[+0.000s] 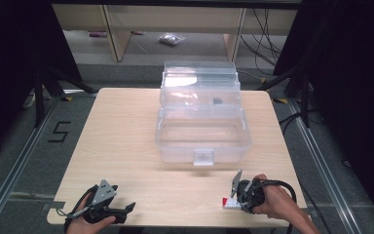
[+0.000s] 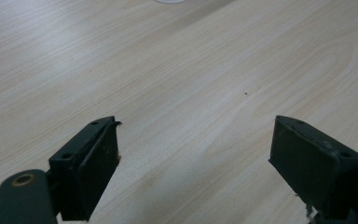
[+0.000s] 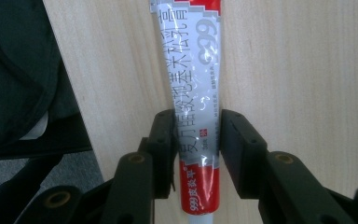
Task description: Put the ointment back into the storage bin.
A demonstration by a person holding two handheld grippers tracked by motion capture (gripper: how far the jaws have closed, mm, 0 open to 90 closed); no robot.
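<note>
A silver and red ointment tube [image 3: 196,88] with printed characters lies along the wooden table near its front edge. My right gripper [image 3: 197,135] is shut on the tube, one jaw pressing each side of it. From above, the tube [image 1: 230,204] pokes out to the left of that gripper [image 1: 239,197] at the front right of the table. My left gripper [image 2: 196,149] stands open over bare wood with nothing between its jaws. In the high view it [image 1: 126,208] rests at the front left, held in a hand.
A clear plastic storage box [image 1: 202,134] with its lid raised stands at the middle back of the wooden table [image 1: 126,136]. A small dark item [image 1: 217,101] lies in its upper tray. The table's front edge runs just beside the tube.
</note>
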